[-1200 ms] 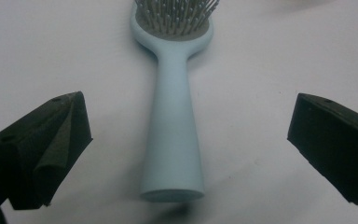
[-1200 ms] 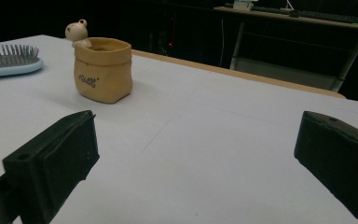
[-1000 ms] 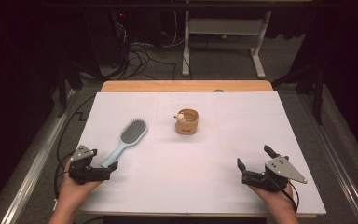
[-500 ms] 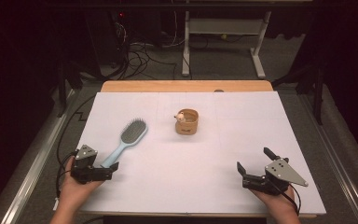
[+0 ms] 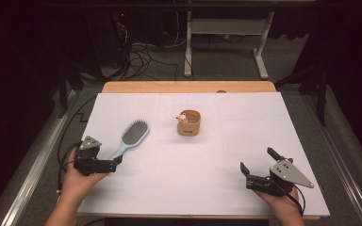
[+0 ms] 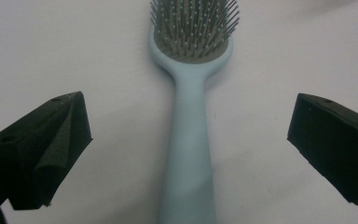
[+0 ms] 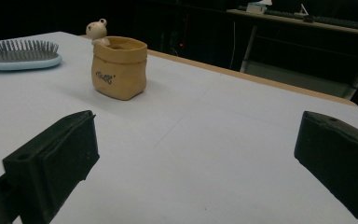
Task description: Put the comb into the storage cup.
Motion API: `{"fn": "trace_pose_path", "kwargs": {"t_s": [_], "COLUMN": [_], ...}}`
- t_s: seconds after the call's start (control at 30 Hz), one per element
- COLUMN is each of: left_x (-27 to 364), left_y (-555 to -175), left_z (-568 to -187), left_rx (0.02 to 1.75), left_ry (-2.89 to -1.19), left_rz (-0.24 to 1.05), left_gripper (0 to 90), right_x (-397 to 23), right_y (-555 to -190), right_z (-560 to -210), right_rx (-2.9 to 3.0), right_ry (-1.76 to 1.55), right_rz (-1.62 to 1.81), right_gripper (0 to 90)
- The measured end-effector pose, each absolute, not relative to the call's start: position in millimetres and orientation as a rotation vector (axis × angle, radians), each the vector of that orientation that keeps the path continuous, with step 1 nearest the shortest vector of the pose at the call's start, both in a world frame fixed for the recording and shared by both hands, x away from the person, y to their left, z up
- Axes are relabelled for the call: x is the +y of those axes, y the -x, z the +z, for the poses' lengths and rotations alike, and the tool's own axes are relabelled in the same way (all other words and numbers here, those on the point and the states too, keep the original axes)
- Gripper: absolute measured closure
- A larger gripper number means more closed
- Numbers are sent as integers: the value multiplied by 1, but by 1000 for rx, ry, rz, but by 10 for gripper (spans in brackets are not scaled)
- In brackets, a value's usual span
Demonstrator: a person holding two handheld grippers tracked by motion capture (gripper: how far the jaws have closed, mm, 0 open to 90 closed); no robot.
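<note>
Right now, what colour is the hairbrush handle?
Light blue; the hairbrush handle shows best in the left gripper view.

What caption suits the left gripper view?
Open left gripper straddling the pale blue hairbrush handle on the white table.

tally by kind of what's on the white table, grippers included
Hairbrush, light blue: 1
Tan pot with a small figure on its rim: 1
Grippers: 2, left gripper with jaws open around the brush handle, right gripper open over bare table
Total: 4
</note>
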State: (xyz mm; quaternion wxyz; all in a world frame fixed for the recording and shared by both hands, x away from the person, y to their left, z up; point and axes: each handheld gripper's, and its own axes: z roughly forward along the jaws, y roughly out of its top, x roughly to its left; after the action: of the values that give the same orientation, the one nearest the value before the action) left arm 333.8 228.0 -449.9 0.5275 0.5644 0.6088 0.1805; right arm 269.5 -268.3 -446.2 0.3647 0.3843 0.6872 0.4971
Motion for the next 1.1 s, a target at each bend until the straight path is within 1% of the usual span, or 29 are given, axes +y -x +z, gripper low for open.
{"fn": "trace_pose_path", "kwargs": {"t_s": [0.53,0.9,1.1], "left_x": [210,195,183], "left_y": [-365,-391,-404], "left_z": [-448,-439,-444], "left_rx": [1465,1466,1478], "left_ry": [-1392,-1448,-1492], "left_rz": [443,432,433], "left_gripper": [5,5,5], "right_x": [-270,-270,-271], "right_y": [-269,-269,-270], "right_z": [-445,-445,-445], "right_rx": [1755,1754,1753], "right_ry": [-996,-993,-995], "right_rz": [1288,1291,1294], "right_gripper": [2,2,2]}}
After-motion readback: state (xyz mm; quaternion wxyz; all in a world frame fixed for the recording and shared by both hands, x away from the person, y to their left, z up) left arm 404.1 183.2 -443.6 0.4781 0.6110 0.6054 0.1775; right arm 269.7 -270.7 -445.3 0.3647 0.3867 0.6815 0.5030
